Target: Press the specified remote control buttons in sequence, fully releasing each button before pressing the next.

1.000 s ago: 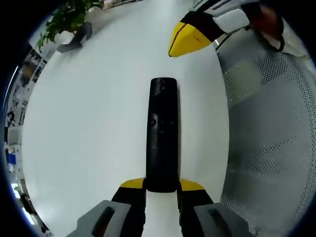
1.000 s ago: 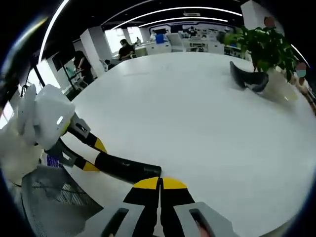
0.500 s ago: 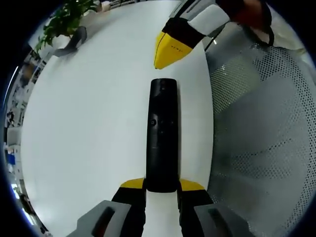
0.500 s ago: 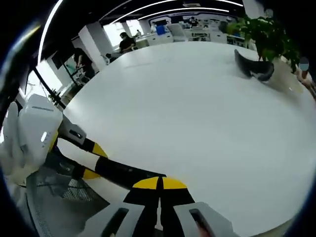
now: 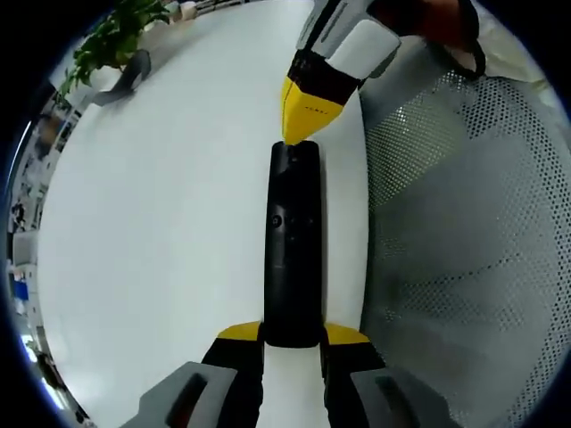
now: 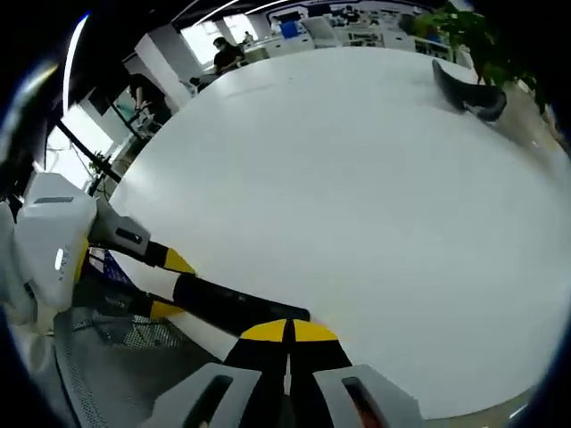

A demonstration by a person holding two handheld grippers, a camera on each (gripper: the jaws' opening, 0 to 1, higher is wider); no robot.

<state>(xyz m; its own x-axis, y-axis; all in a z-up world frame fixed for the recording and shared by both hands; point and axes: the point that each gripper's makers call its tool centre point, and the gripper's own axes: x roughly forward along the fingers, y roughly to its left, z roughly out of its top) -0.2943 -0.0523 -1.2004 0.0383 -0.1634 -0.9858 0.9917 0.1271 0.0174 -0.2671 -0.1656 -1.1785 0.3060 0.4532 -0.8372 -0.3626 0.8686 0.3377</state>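
Left gripper view: the left tool (image 5: 293, 337) pinches the near end of a black remote control (image 5: 293, 241) between its two yellow-tipped jaws. The remote's long axis runs straight away from the camera, in line with the jaws, and its far end points toward the top of the view. It is held over the white desk (image 5: 169, 223), near the desk's edge; whether it touches the surface cannot be told. Small buttons show near the remote's middle. The right tool (image 5: 302, 132) comes in from above, its yellow jaws pressed together into a single tip that meets the remote's far end. A grey mesh chair back (image 5: 455, 267) lies beside the desk edge. A potted plant (image 5: 111, 40) and a dark curved object (image 5: 125, 78) sit at the desk's far side.

Right gripper view: the right tool (image 6: 287, 333), jaws pressed together, rests its tip at the end of the remote control (image 6: 234, 304), whose long axis runs off to the left into the jaws of the left tool (image 6: 165, 285). The white desk (image 6: 357, 205) spreads beyond.
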